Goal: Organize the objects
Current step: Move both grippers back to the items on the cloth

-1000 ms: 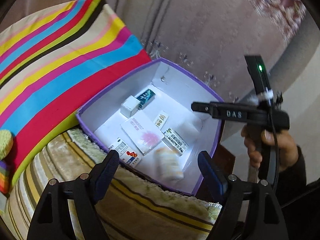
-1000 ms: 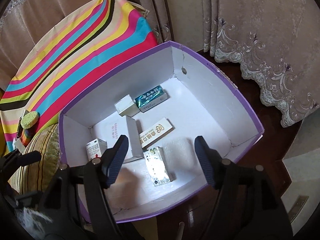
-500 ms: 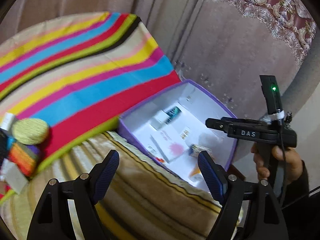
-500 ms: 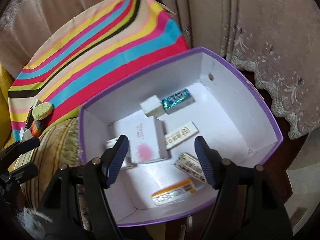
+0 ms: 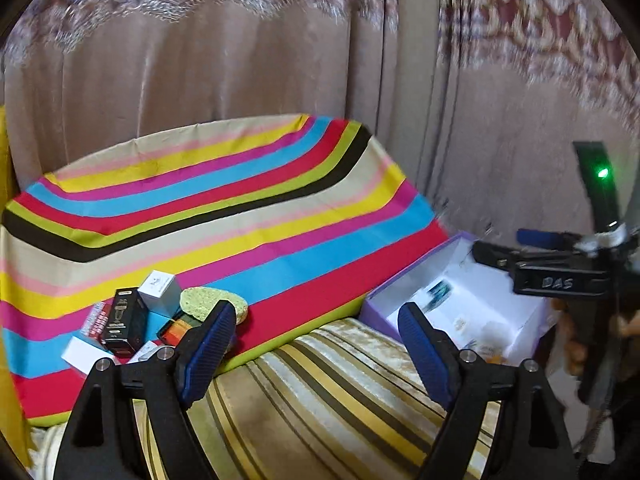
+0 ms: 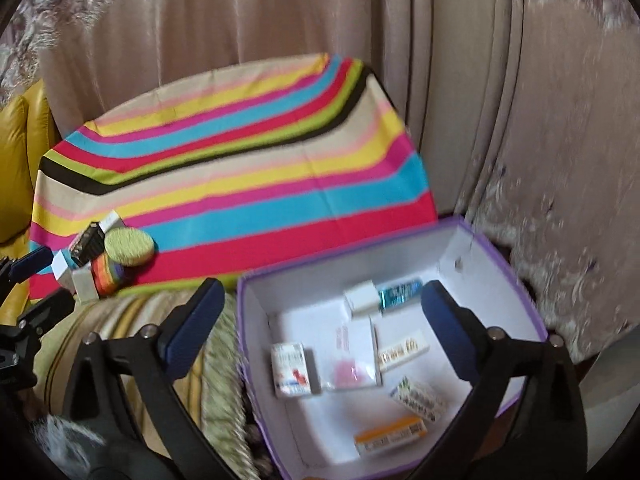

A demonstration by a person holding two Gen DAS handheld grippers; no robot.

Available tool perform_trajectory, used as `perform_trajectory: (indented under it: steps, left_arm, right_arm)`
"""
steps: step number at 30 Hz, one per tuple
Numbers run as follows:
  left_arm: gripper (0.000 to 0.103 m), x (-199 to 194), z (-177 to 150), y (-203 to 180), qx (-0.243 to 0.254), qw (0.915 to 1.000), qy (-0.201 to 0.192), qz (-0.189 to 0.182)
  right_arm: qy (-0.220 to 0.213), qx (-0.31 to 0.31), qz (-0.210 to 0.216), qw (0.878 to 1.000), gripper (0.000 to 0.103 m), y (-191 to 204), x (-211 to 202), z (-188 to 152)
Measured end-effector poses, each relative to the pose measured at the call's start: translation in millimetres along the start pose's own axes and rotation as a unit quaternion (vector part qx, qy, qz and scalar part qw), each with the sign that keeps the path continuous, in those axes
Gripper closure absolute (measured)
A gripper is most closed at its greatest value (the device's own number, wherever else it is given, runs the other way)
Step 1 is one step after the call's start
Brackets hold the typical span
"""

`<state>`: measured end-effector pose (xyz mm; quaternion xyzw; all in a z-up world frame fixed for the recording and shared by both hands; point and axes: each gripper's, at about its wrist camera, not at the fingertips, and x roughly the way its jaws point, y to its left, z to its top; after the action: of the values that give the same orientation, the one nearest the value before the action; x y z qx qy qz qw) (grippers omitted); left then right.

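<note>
A purple box [image 6: 320,276] with white walls holds several small cartons, among them a teal one [image 6: 400,294], a flat pink-and-white one [image 6: 352,360] and an orange one [image 6: 390,438]. My right gripper [image 6: 320,312] hovers over the box's near left corner, its jaws opening wide with nothing between them. My left gripper [image 5: 316,344] is above the striped cushion [image 5: 320,392], jaws opening a little and empty. To its left lies a pile: a black carton [image 5: 122,320], a white carton [image 5: 160,288] and a green sponge [image 5: 212,304]. The purple box [image 5: 404,280] sits to its right.
A rainbow-striped cloth [image 5: 240,220] covers the surface behind the pile and box. Curtains [image 5: 200,60] hang close behind. A yellow sofa arm [image 6: 16,160] is at the far left. A person's hand [image 5: 572,344] grips the right gripper's handle beside the box.
Both grippers drew back from the box and tilted up, bringing the cloth and the pile into view. The right jaws spread much wider. An orange carton now lies in the box.
</note>
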<state>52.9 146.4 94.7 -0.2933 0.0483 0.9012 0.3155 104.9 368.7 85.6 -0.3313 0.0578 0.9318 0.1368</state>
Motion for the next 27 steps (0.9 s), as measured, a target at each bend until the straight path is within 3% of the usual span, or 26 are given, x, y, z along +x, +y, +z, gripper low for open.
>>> perform_trajectory:
  steps: [2, 5, 9, 12, 17, 21, 27]
  left_arm:
    - [0.016, -7.7, -3.6, 10.5, -0.016, 0.9998, -0.004, -0.009]
    - [0.016, -12.0, -8.4, 27.7, -0.029, 0.9995, 0.011, 0.006]
    - [0.016, -25.5, -22.5, 57.4, -0.066, 0.9974, 0.003, 0.031]
    - [0.016, -32.3, -32.7, 85.5, -0.107, 0.9921, 0.009, 0.065]
    - [0.016, -36.2, -48.1, 120.1, -0.133, 0.9839, 0.028, 0.116]
    - [0.016, -39.0, -57.8, 138.3, -0.147, 0.9799, 0.037, 0.130]
    - [0.016, -38.5, -66.6, 161.0, -0.166, 0.9767, 0.051, 0.127]
  right_arm:
    - [-0.013, -0.010, 0.014, 1.000, 0.001, 11.9, -2.8, 1.7]
    - [-0.009, -0.029, 0.049, 0.998, 0.001, 31.1, 0.6, 2.0]
    - [-0.003, -0.064, 0.086, 0.994, 0.001, 58.7, 5.1, -1.3]
    - [0.002, -0.088, 0.098, 0.991, 0.001, 79.2, 7.8, -3.3]
    - [0.015, -0.112, 0.109, 0.987, 0.001, 102.9, 12.6, -8.1]
    - [0.052, -0.101, 0.158, 0.981, 0.001, 117.8, 27.3, -12.1]
    - [0.106, -0.087, 0.196, 0.971, 0.001, 143.5, 48.7, -16.2]
